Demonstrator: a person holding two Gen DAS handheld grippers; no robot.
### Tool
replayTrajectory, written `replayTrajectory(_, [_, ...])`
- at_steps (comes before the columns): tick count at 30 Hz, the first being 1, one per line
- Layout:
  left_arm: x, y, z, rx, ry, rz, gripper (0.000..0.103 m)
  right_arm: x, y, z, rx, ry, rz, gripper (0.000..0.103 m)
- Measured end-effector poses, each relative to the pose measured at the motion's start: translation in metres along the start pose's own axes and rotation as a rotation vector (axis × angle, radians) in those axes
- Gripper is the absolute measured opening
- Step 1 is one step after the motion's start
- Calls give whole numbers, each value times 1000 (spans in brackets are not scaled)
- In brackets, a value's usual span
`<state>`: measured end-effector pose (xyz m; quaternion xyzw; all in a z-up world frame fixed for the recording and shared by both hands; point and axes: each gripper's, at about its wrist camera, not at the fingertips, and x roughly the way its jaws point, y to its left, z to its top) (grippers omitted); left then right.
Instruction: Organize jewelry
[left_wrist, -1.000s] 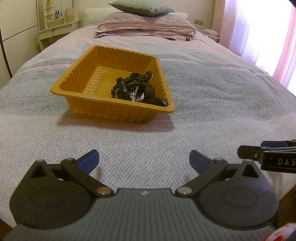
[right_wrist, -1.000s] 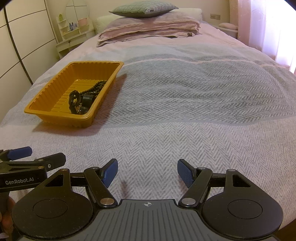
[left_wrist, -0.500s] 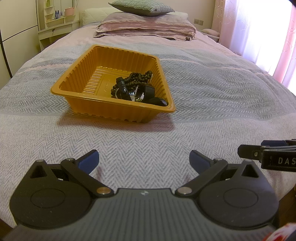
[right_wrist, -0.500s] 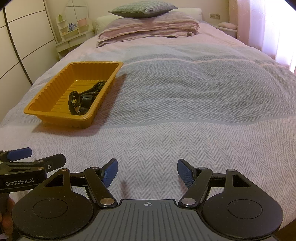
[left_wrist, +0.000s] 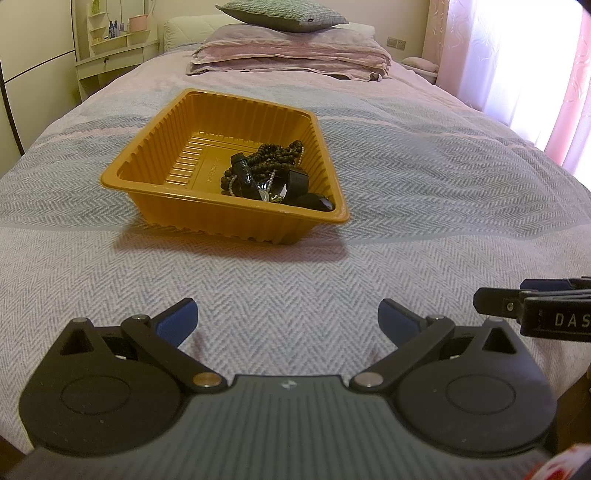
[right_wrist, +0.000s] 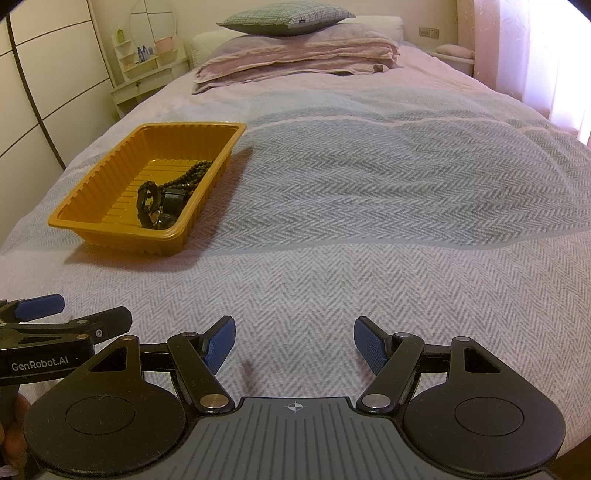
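Left wrist view, orange tray on bed, jewelry pile inside

"GenRobot.AI" printed white on left gripper body, right wrist view. "DAS", cut off, on right gripper body, left wrist view.

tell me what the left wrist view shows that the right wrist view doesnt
Only the left wrist view shows the pale bead strand and small shiny pieces in the jewelry pile, plus the right gripper seen from its side. Only the right wrist view shows the round mirror and the left gripper from its side. Both show the orange tray on the herringbone bedspread, dark beads inside it, stacked pillows, and open, empty blue-padded fingers.
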<state>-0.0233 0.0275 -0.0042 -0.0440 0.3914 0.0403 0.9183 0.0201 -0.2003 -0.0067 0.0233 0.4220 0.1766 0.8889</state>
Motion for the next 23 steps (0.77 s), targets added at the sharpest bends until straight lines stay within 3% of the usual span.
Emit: replayTrajectory(23, [-3, 0, 3, 2, -22, 3, 103, -1, 3, 4, -7, -3, 7, 71])
